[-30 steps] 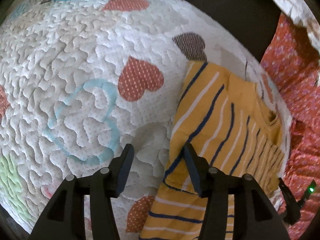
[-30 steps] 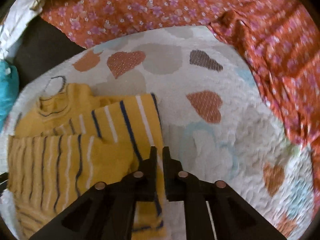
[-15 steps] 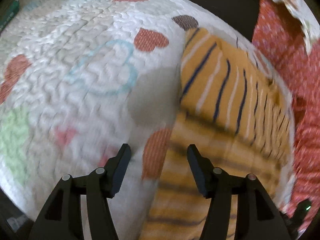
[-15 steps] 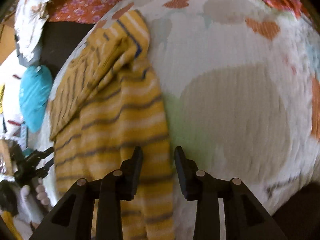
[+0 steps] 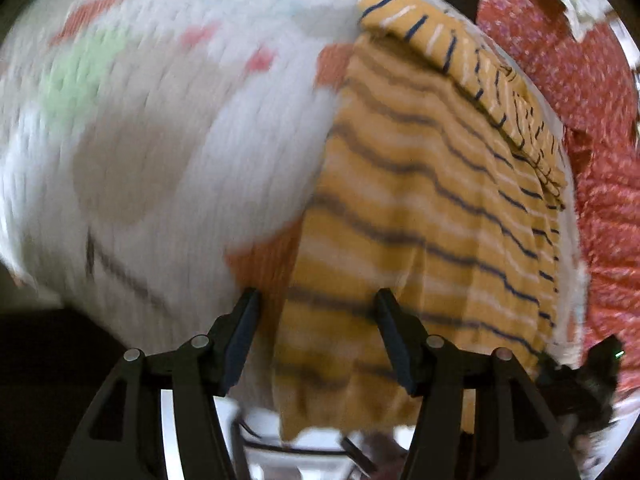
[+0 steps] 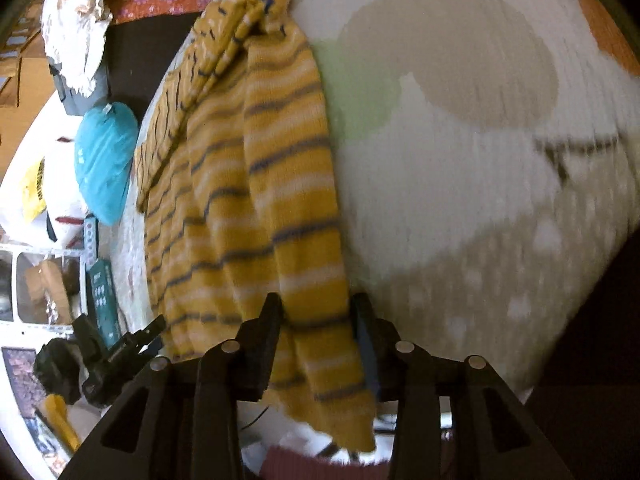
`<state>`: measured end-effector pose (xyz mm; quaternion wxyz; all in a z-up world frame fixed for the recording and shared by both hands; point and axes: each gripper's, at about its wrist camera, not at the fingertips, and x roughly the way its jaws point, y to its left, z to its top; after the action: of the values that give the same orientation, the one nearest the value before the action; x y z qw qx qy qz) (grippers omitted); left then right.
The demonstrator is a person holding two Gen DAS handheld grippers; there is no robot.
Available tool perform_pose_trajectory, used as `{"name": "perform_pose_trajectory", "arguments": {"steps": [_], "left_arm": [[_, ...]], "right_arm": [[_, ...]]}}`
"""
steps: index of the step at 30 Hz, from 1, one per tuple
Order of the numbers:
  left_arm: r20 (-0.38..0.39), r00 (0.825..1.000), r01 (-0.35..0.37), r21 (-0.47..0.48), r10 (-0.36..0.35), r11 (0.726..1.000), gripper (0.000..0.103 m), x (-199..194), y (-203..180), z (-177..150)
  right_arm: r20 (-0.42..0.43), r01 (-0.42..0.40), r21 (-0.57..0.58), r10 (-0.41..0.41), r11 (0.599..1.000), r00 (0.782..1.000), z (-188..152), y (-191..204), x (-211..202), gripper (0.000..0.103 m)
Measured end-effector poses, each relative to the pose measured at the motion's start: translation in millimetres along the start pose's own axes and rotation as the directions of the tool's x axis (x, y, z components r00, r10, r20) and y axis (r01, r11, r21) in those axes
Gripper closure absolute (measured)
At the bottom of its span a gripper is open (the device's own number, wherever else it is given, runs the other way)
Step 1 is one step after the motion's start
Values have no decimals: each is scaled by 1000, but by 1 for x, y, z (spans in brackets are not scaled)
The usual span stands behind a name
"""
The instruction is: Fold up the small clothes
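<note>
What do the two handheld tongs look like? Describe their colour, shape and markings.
Both are alike. The left tongs and right tongs are matte black plastic: two flat, tapered fingers set on triangular frames with cut-out windows, each frame carrying round silver pivot pins. No cables or sleeves show. The left tongs' body, seen from the right camera, is black too.

The work surface was a white quilted cover printed with orange, green and grey shapes, blurred in both views. An orange-red floral fabric lay along its far edge, beside a white floral cloth. A teal cushion rested off the edge. Beyond it, white shelving held boxes. Lighting was soft and even.
</note>
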<state>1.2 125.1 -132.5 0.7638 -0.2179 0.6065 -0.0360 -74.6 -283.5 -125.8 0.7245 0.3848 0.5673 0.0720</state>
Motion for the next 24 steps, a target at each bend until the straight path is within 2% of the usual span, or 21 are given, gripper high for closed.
{"name": "perform_pose_trajectory", "arguments": {"steps": [4, 8, 12, 15, 21, 24], "left_arm": [[-82, 995, 43, -104, -52, 994, 43, 10, 15, -19], [-84, 996, 7, -62, -12, 998, 42, 10, 6, -27], [-130, 991, 4, -28, -8, 1000, 40, 21, -7, -37], [-134, 991, 2, -37, -7, 999, 38, 21, -7, -41], [-159, 985, 45, -125, -64, 991, 35, 25, 12, -47], [-158, 986, 31, -93, -45, 995, 35, 24, 16, -46]], "right_arm": [[-36, -15, 6, 15, 1000, 999, -21, -4, 5, 58], [-66, -16, -20, 14, 1000, 998, -32, -1, 8, 55], [-167, -16, -80, 2, 997, 986, -54, 10, 30, 54], [-247, 7, -117, -37, 993, 968, -66, 17, 53, 54], [-171, 18, -112, -38, 994, 985, -63, 19, 41, 54], [-93, 32, -67, -38, 997, 995, -54, 13, 21, 54]]}}
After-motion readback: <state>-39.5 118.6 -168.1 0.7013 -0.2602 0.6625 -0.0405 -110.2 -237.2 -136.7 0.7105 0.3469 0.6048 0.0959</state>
